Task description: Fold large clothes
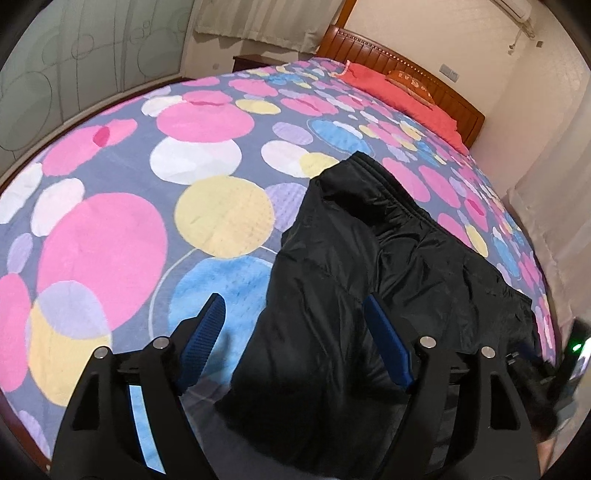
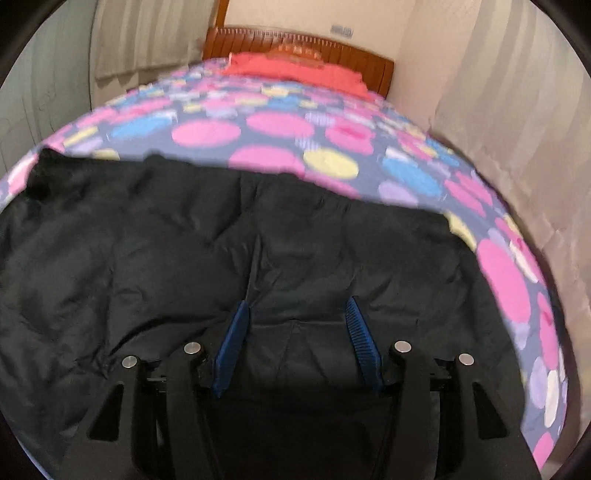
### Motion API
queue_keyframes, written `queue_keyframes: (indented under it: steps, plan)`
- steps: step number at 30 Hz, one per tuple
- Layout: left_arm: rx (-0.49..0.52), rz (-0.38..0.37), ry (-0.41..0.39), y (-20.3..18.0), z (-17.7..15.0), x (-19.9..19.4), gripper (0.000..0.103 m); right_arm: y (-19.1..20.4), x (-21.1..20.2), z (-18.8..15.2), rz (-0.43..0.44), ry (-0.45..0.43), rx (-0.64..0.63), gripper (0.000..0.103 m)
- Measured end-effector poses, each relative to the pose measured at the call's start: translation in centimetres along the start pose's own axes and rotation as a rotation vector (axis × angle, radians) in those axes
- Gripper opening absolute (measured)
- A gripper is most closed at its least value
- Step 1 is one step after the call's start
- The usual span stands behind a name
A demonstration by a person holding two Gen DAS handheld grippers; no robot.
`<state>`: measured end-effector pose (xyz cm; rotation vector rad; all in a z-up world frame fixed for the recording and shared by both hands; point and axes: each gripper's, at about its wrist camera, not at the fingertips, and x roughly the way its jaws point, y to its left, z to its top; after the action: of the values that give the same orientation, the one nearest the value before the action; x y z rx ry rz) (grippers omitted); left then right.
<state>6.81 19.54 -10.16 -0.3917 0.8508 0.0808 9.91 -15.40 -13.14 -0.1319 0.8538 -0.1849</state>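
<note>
Closest to you, your left gripper has its jaws spread wide, nothing pinched. One blue ribbed pad hangs over the bedspread and the other sits over the near edge of the black puffy quilted jacket, so the jacket's left edge runs up between them without being gripped.

Your right gripper has its jaws about half apart above the middle of the same jacket. That view is blurry, and I can't tell whether the pad tips brush the fabric, but nothing is clamped.

The jacket lies crumpled on the bed near the foot end, toward the right side, with its elastic hem bunched at the far end. Under it is the grey bedspread with big pink, yellow, blue and white circles. Further back there's a coral-red pillow against the brown wooden slatted headboard, with cream curtains behind.
</note>
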Motion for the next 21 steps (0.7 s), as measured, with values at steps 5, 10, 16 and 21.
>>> queue_keyframes:
  steps: [5, 10, 16, 21]
  plan:
    - [0.007, 0.002, 0.021, -0.3, 1.1, 1.9, 0.078, 0.3, 0.4, -0.8, -0.002, -0.005, 0.006, 0.055]
    - [0.007, -0.035, 0.077, -0.9, 2.6, 4.3, 0.078, 0.6, 0.4, -1.1, -0.014, -0.021, 0.0, 0.055]
    - [0.147, 0.104, 0.08, -2.8, 3.3, 6.2, 0.078, 0.7, 0.4, -1.4, -0.013, -0.03, 0.003, 0.055]
    - [0.193, 0.078, 0.137, -3.7, 3.5, 7.7, 0.087, 0.7, 0.4, -1.6, -0.008, -0.039, 0.009, 0.055]
